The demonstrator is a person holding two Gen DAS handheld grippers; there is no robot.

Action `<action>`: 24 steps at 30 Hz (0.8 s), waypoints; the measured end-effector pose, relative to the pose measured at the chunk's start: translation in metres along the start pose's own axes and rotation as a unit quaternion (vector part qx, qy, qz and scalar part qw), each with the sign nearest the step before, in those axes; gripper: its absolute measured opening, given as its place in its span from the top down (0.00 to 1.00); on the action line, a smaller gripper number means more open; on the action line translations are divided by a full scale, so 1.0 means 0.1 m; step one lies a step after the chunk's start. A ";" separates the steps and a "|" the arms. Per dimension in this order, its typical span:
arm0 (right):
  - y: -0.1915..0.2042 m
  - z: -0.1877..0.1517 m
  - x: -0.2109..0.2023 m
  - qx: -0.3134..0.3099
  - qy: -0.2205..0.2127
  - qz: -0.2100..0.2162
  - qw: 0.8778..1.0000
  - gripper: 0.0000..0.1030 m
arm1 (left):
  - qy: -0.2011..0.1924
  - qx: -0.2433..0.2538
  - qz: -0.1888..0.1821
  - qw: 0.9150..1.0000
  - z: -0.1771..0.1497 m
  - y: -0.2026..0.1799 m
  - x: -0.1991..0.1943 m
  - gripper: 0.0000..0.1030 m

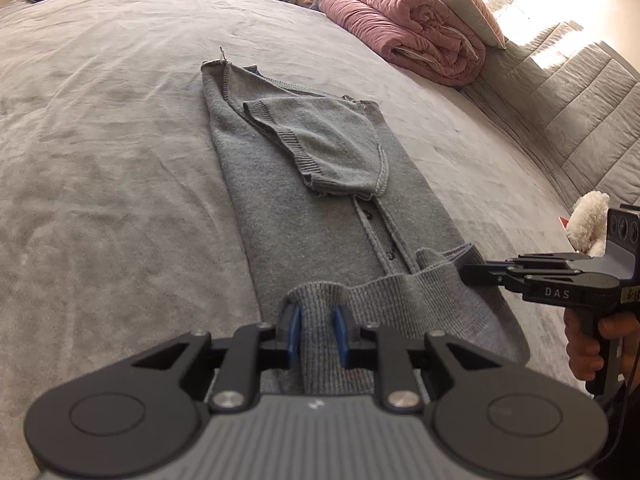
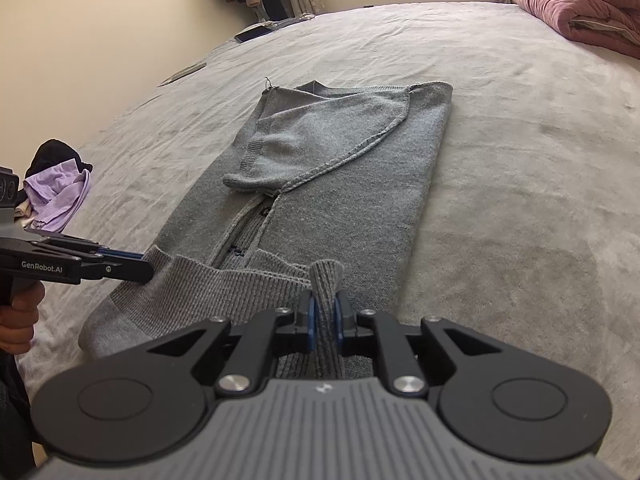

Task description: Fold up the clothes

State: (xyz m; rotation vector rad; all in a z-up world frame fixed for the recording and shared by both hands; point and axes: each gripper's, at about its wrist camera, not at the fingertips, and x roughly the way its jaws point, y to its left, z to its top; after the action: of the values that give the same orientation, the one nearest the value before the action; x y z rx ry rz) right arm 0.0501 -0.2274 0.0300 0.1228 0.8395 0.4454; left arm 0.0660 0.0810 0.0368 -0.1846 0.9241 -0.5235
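A purple garment [image 2: 60, 192] lies at 9 o'clock on the grey bedspread [image 1: 100, 140]. The grey knit cardigan [image 1: 316, 208] lies flat in the middle, sleeves folded in. The left gripper [image 1: 317, 332] pinches its ribbed hem [image 1: 392, 284] at 6 o'clock, and the right gripper [image 2: 325, 316] pinches the hem too. A pink quilt [image 1: 404, 32] lies at 1 o'clock.

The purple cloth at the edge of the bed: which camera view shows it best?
The right wrist view shows it best: the purple cloth lies crumpled at the left edge of the bed, beside something black. The left wrist view does not show it at all; there only the grey cardigan and pink quilt appear.
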 end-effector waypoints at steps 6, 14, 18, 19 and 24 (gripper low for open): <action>0.00 0.00 -0.01 0.003 0.002 0.000 1.000 0.85 | 0.013 0.030 0.002 0.999 -0.03 -0.06 0.03 0.72; 0.00 0.00 0.00 0.002 0.002 0.001 1.000 0.84 | 0.012 0.043 0.015 0.999 -0.05 -0.08 0.02 0.80; 0.02 0.00 0.00 -0.003 -0.002 0.000 1.000 0.89 | -0.004 0.044 0.017 0.999 -0.04 -0.11 -0.03 0.92; 0.03 0.00 -0.01 -0.004 -0.005 -0.001 1.000 0.89 | -0.008 0.041 0.018 0.999 -0.03 -0.10 -0.04 0.92; 0.06 0.00 -0.05 -0.010 -0.021 -0.004 1.000 0.90 | -0.039 0.036 0.024 0.998 -0.03 -0.12 -0.14 0.93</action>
State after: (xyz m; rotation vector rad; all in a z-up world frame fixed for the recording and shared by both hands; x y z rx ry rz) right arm 0.0453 -0.2241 0.0356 0.1105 0.7948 0.4417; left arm 0.0529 0.0781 0.0490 -0.1170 0.8313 -0.5018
